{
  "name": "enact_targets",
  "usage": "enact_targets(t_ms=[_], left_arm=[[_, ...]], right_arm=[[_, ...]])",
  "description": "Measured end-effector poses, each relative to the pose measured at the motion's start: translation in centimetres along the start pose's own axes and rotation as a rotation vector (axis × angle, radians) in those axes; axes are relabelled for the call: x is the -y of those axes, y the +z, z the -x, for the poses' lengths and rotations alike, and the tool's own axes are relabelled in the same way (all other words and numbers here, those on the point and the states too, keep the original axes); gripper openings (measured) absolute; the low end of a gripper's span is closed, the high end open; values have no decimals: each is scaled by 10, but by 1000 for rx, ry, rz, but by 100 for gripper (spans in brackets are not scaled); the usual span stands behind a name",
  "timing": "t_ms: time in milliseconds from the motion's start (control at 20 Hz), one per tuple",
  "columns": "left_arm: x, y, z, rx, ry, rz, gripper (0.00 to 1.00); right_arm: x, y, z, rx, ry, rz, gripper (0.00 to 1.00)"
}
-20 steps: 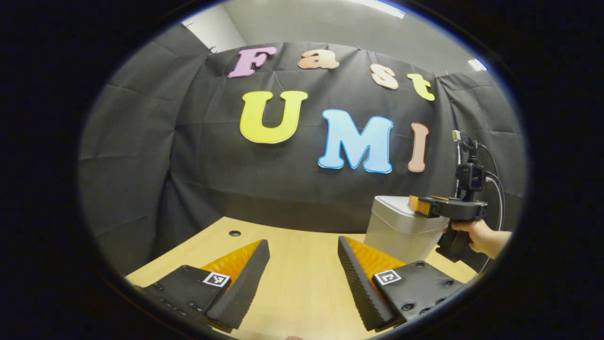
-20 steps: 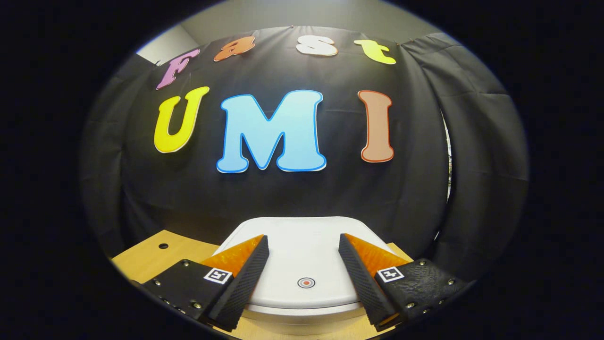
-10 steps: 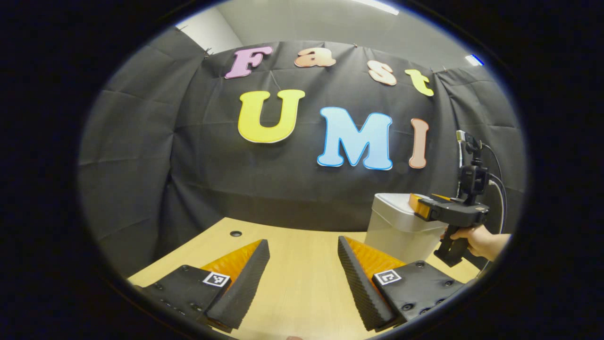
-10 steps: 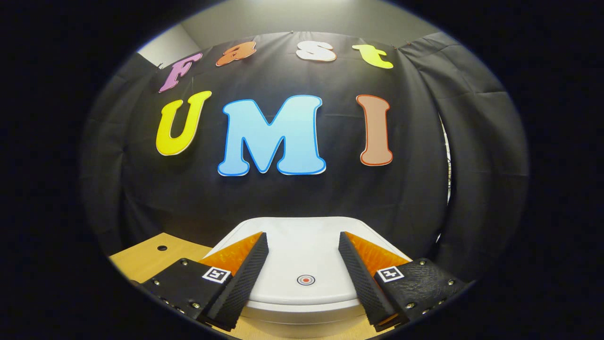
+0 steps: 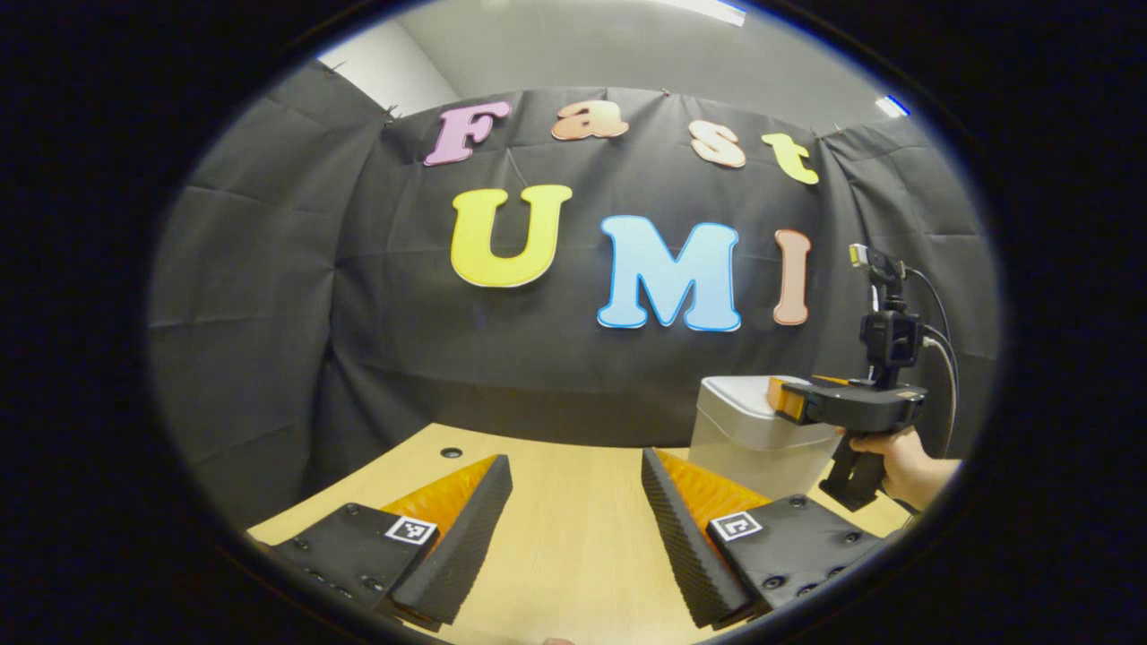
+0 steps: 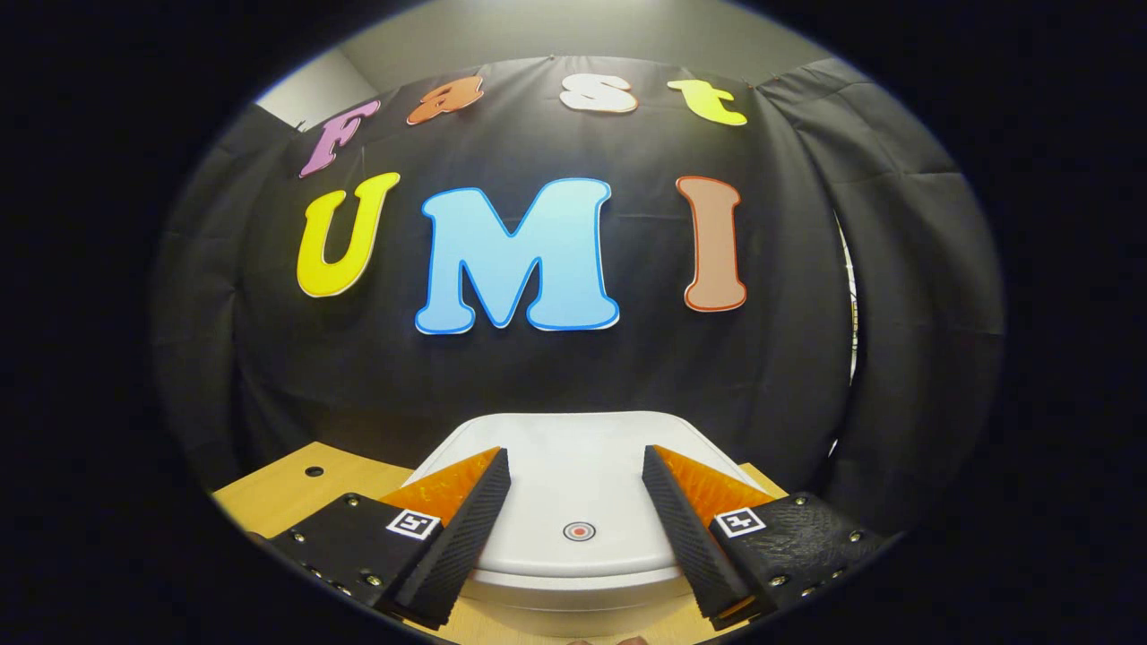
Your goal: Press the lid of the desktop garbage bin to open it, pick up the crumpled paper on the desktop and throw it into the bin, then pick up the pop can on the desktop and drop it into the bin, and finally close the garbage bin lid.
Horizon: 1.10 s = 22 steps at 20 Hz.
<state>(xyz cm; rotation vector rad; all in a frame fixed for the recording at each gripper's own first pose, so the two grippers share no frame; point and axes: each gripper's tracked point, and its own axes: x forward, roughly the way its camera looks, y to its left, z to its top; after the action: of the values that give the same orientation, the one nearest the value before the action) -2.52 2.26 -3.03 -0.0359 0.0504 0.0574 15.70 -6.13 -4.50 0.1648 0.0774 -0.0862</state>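
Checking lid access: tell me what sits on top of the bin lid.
The lid is closed, bearing a small round target mark. The open right gripper hovers above it. The bin's inside is covered.

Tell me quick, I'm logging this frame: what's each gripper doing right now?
Left gripper: open, holding nothing, over the table.
Right gripper: open, holding nothing, above the bin lid.
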Motion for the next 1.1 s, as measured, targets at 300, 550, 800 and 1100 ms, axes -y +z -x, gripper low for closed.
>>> enact_targets(t_ms=[300, 550, 800, 1100], left_arm=[[18, 20, 7, 42, 32, -31, 95], [33, 24, 6, 69, 10, -23, 95], [29, 39, 0, 115, -1, -29, 95], [18, 36, -3, 97, -51, -40, 95]], right_arm=[[-11, 6, 62, 17, 74, 99, 95], [-22, 13, 115, 22, 135, 92, 95], [-35, 25, 165, 86, 159, 135, 95], [-46, 24, 189, 100, 110, 93, 94]])
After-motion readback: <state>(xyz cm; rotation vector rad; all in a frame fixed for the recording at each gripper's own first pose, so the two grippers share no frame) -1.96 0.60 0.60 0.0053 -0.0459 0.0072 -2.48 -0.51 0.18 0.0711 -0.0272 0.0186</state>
